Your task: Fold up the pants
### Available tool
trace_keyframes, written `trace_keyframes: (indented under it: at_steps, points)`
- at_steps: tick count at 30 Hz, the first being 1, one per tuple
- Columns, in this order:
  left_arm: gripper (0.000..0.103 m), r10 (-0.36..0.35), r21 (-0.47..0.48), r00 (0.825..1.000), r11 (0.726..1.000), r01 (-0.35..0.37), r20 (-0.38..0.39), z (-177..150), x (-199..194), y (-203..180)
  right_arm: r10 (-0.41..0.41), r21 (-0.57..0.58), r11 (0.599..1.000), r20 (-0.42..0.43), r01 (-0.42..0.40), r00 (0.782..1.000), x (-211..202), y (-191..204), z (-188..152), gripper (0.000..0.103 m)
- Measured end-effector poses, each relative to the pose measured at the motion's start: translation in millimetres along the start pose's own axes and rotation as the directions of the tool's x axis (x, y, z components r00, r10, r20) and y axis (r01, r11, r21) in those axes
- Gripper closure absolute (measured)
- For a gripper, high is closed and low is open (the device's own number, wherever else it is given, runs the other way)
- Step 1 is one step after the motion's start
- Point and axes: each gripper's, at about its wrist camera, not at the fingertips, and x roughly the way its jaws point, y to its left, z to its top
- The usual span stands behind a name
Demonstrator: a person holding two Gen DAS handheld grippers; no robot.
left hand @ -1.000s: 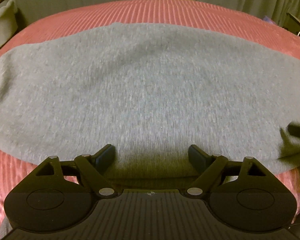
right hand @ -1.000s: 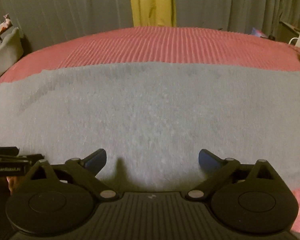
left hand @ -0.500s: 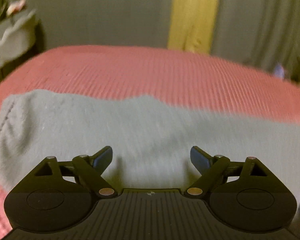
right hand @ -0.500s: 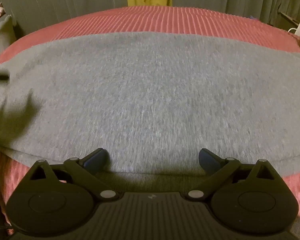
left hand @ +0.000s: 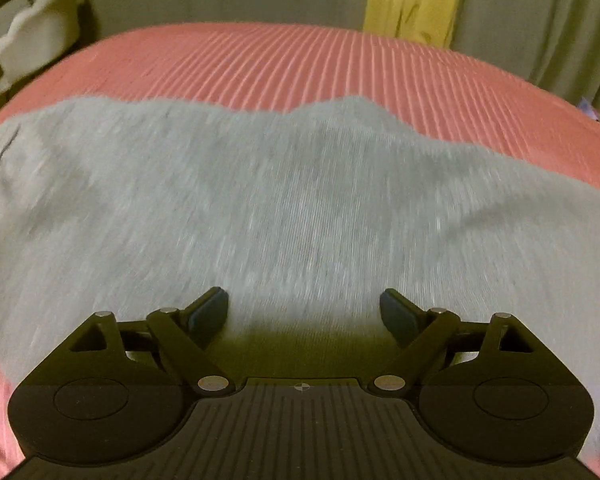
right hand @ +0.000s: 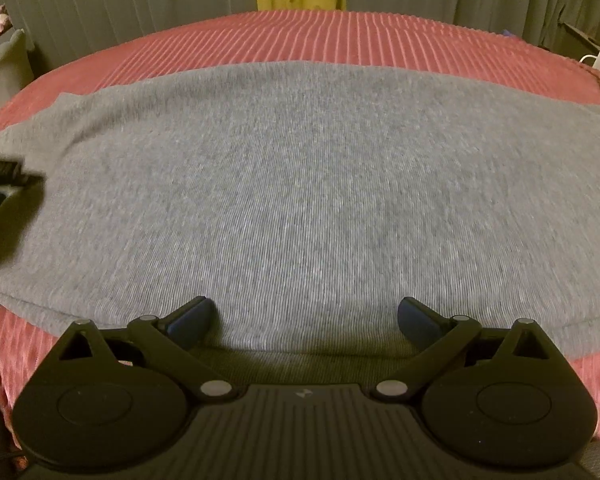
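A pair of grey knit pants (left hand: 284,208) lies spread across a red ribbed bedspread (left hand: 300,64), seen from two hand-held grippers poised at its near side. At far left of the left wrist view, a pale cushion (left hand: 40,36) sits beyond the bed; the fabric's left end shows a stitched seam and soft rumples, and its far edge rises in a small peak right of centre. The left gripper (left hand: 303,312) hangs just above the cloth with its jaws wide apart and nothing between them, its dark blue pads (left hand: 208,314) clear of the knit. A yellow curtain strip (left hand: 412,0) hangs behind, between grey drapes.

In the right wrist view the pants (right hand: 300,184) lie flatter, a hemmed near edge running along the bed's front at right. A dark piece of hardware, probably the left gripper, intrudes at the left margin, blurred. The right gripper (right hand: 303,318) is likewise spread wide and empty, hovering over the near edge.

The garment looks light, limp and stretchy: it would likely sag and drape from any pinch, and should not slip from rubber-like pads. The soundest holds appear to be on the near hemmed edge, each gripper taking both layers well apart, so the fold lifts evenly; a single-layer pinch risks dragging the top ply askew.
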Motion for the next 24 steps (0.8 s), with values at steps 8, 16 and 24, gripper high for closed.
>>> trace_keyframes:
  at_steps: [8, 16, 24]
  points:
    - [0.013, 0.085, 0.052, 0.996, 0.995, -0.084, -0.032, -21.0, -23.7, 10.1, -0.014, -0.086, 0.996, 0.047, 0.018, 0.999, -8.3, 11.0, 15.9, 0.004]
    - [0.004, 0.095, -0.003, 0.994, 0.995, -0.095, -0.061, -28.9, -25.4, 34.5, 0.085, -0.105, 0.992, 0.207, -0.064, 0.975, -5.8, 47.0, 85.9, 0.018]
    - [0.002, 0.059, -0.065, 0.997, 0.996, -0.063, -0.053, -31.0, -22.7, 38.9, 0.115, -0.163, 0.983, 0.171, -0.087, 0.979, 76.0, 118.4, 130.6, 0.073]
